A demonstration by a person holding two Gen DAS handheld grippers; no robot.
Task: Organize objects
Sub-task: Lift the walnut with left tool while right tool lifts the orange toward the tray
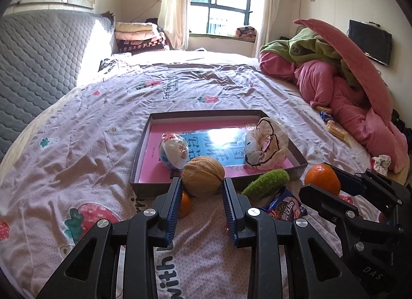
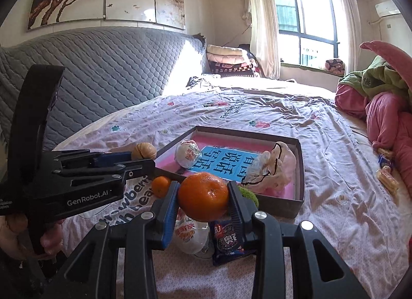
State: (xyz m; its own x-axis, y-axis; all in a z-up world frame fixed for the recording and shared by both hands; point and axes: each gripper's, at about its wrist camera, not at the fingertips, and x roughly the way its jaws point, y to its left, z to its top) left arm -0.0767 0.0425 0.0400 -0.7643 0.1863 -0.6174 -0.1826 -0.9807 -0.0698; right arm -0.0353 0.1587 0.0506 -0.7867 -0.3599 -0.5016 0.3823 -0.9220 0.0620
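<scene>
Brown walnut (image 1: 203,177) sitting pinched in left gripper (image 1: 202,183); orange (image 2: 203,197) sitting clamped in right gripper (image 2: 203,196). Box (image 1: 144,155) lying straight ahead, beyond both; left nearer its front edge.

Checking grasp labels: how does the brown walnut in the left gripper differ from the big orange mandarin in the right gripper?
Colour: the brown wrinkled walnut is tan; the big orange mandarin is bright orange.
Surface: the walnut is ridged with a seam, the mandarin smooth and dimpled.
Size: the mandarin fills a wider jaw gap than the walnut does.
Shared: both are roundish, each clamped between blue pads, the walnut in the left gripper, the mandarin in the right gripper, near the shallow cardboard box.
</scene>
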